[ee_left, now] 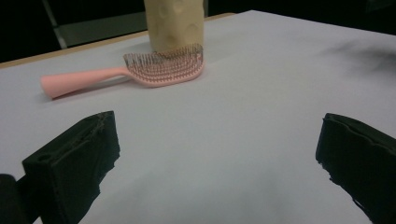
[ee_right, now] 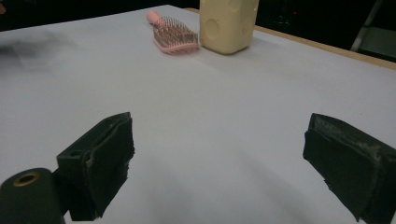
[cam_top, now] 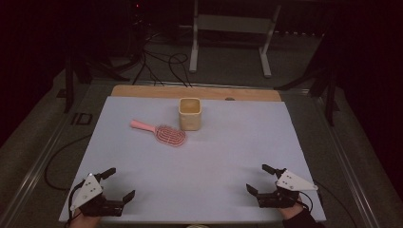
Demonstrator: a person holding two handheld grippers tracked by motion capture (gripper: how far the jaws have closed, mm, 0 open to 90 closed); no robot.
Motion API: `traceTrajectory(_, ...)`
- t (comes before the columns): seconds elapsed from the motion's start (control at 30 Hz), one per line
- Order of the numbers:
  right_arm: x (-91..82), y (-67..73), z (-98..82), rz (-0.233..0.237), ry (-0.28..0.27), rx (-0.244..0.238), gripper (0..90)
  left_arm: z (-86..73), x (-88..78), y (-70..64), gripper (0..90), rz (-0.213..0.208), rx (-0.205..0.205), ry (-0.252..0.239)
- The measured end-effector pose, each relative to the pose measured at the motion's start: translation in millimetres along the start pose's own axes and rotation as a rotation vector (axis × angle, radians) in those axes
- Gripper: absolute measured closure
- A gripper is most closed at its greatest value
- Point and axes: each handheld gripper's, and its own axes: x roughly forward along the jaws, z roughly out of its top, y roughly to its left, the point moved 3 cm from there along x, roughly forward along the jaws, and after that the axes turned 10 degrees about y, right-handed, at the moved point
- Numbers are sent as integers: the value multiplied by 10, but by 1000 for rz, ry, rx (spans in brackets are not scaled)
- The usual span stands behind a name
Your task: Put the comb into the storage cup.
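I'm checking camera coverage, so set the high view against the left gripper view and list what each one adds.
High view alone: both grippers whole, left gripper and right gripper, each open and empty at the near edge of the table, plus the floor cables and a metal stand beyond.

Left gripper view alone: the brush's bristles pointing up, seen from the side.

Both: the pink hairbrush lying beside the cream cup on the pale sheet.

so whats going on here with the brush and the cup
Nothing is being handled yet. A person holds the left gripper and the right gripper low at the near edge of the table, both with jaws wide open and empty. Farther back, a pink hairbrush lies bristles up just beside a cream cup that stands upright.
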Motion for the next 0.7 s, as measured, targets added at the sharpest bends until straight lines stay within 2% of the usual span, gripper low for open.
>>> traceTrajectory(0.7, -16, 16, 30, 2, -14, 2, 86, 167, -13, -99, 3, -60, 26, 4)
